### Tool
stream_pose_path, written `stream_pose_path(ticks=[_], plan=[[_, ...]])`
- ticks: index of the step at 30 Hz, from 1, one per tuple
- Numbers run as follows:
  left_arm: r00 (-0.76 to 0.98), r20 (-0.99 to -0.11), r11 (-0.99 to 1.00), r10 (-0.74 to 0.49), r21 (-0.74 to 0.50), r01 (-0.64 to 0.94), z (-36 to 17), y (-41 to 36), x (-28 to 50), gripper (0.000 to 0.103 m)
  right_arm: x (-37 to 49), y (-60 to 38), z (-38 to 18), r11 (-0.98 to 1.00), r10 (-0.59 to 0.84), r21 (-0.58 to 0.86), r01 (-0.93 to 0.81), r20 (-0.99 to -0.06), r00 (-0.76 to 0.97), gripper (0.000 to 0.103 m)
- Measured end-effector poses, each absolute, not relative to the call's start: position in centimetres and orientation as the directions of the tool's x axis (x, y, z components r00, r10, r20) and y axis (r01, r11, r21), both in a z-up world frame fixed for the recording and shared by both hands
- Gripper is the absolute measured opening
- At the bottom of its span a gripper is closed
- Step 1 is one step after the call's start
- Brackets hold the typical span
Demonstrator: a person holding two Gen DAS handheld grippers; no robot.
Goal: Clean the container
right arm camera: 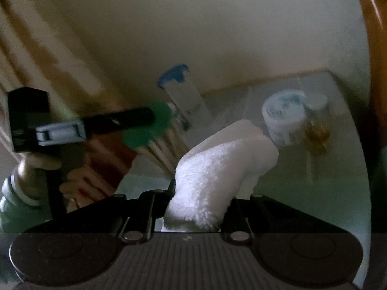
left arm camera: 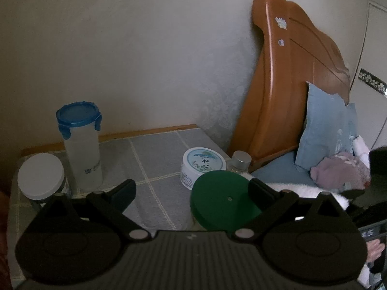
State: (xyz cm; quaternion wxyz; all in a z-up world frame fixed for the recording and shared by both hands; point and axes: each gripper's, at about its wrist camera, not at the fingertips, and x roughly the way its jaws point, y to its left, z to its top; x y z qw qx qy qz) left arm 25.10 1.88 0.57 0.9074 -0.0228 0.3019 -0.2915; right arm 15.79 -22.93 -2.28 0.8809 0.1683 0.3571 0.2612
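Note:
A container with a round green lid (left arm camera: 223, 200) stands close in front of my left gripper (left arm camera: 193, 191), whose fingers are spread wide; the right finger (left arm camera: 263, 191) lies over the lid's edge, the left finger (left arm camera: 121, 193) is apart from it. In the right wrist view the green lid (right arm camera: 147, 125) shows blurred, with the left gripper's finger across it. My right gripper (right arm camera: 198, 205) is shut on a folded white fluffy cloth (right arm camera: 217, 169), held right of the container.
On the grey checked table (left arm camera: 154, 159) stand a tall frosted bottle with a blue clip lid (left arm camera: 81, 145), a white-lidded jar (left arm camera: 41, 176), a white cream tub (left arm camera: 202, 166) and a small silver-capped bottle (left arm camera: 239, 160). A wooden headboard (left arm camera: 290, 84) and blue pillow (left arm camera: 324, 130) are at right.

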Motion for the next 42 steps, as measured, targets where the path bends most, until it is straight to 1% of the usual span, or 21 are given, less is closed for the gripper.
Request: stream_pose_path(ticks=[6, 13, 23, 29, 33, 37, 42], plan=[[0.630, -0.534, 0.816, -0.564, -0.240, 0.526, 0.4, 2.0, 25.5, 0.100, 17.0, -21.0, -0.8, 0.775, 0.632, 0.441, -0.453, -0.532, 0.564, 0.020], [0.629, -0.535, 0.816, -0.564, -0.243, 0.524, 0.3, 2.2, 25.9, 0.100, 19.0, -20.0, -2.3, 0.764, 0.640, 0.425, -0.485, -0.586, 0.496, 0.020], [0.632, -0.533, 0.819, -0.562, -0.250, 0.517, 0.2, 2.4, 26.0, 0.101, 20.6, -19.7, -6.8, 0.761, 0.647, 0.491, -0.424, -0.628, 0.432, 0.020], [0.659, -0.523, 0.830, -0.541, -0.207, 0.518, 0.4, 2.1, 25.5, 0.101, 20.7, -20.0, -8.6, 0.774, 0.634, 0.518, -0.365, -0.643, 0.431, 0.020], [0.676, -0.501, 0.833, -0.540, -0.202, 0.516, 0.4, 2.2, 25.1, 0.099, 20.0, -20.2, -8.6, 0.797, 0.604, 0.507, -0.327, -0.651, 0.461, 0.019], [0.686, -0.451, 0.817, -0.571, -0.232, 0.528, 0.9, 2.4, 24.1, 0.099, 18.6, -20.8, -7.4, 0.812, 0.581, 0.497, -0.308, -0.633, 0.511, 0.019], [0.737, -0.399, 0.832, -0.545, -0.150, 0.534, 1.3, 1.2, 21.6, 0.099, 17.2, -21.6, -5.7, 0.827, 0.555, 0.475, -0.299, -0.614, 0.561, 0.019]])
